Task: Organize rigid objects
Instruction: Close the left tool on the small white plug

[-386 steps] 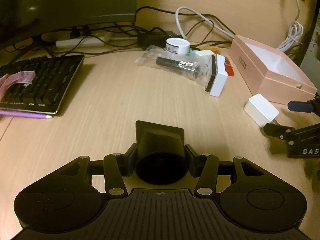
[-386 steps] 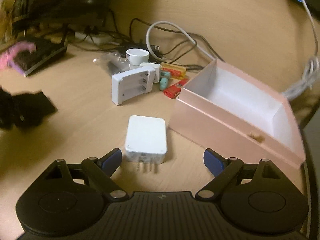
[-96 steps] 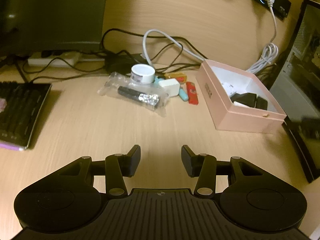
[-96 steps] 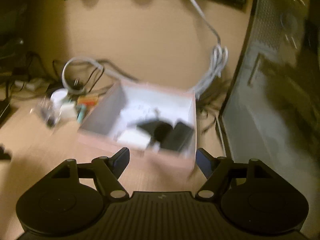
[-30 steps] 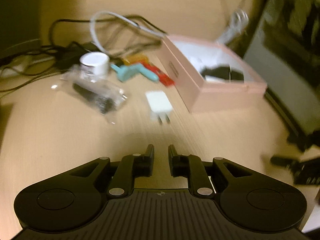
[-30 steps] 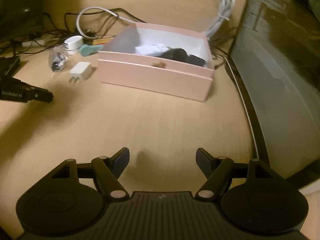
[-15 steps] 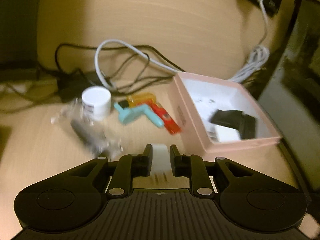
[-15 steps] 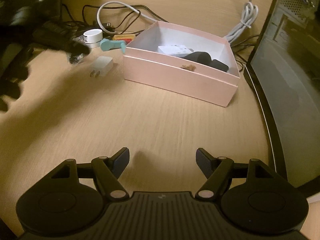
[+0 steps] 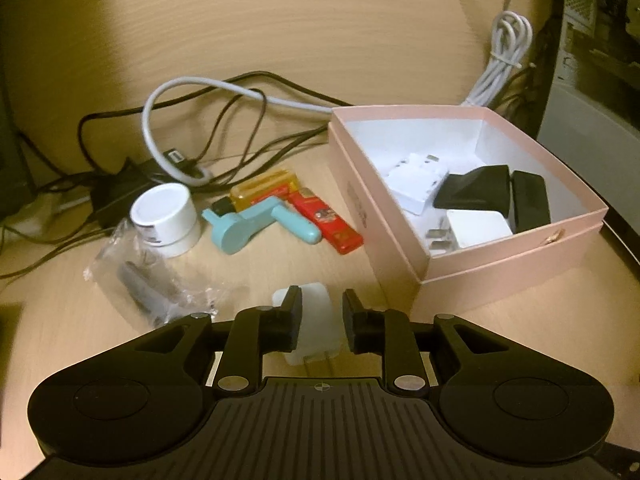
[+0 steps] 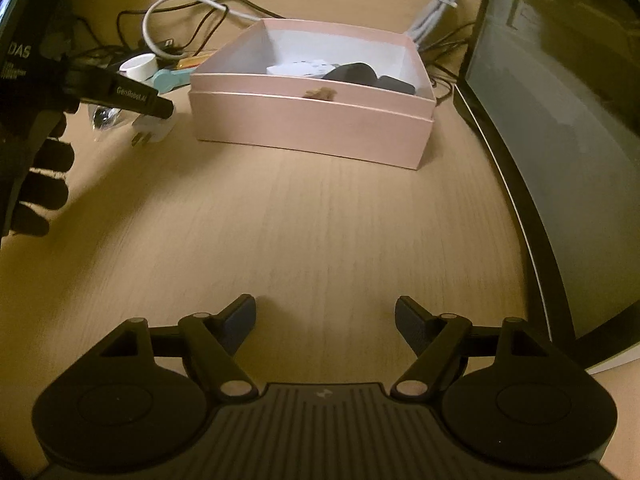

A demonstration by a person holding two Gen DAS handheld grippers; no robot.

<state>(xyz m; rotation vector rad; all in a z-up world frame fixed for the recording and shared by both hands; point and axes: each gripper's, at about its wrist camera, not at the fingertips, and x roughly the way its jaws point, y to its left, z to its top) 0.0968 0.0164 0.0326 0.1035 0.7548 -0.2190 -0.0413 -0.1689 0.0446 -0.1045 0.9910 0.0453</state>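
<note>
Left tongs [image 9: 319, 322]: I see them just widening, astride the white plug adapter [image 9: 316, 322] on the counter [image 9: 500, 320], not pinching.
Right tongs [image 10: 325, 322]: spread, empty.

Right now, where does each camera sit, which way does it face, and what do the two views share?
Left wrist: on the left gripper, looking forward and down at a white charger between its jaws, which have just been opening, clutter and the pink box beyond.
Right wrist: on the right gripper, jaws open over bare desk, facing the box; a gloved hand shows at left.
Shared: box, charger, white jar.
</note>
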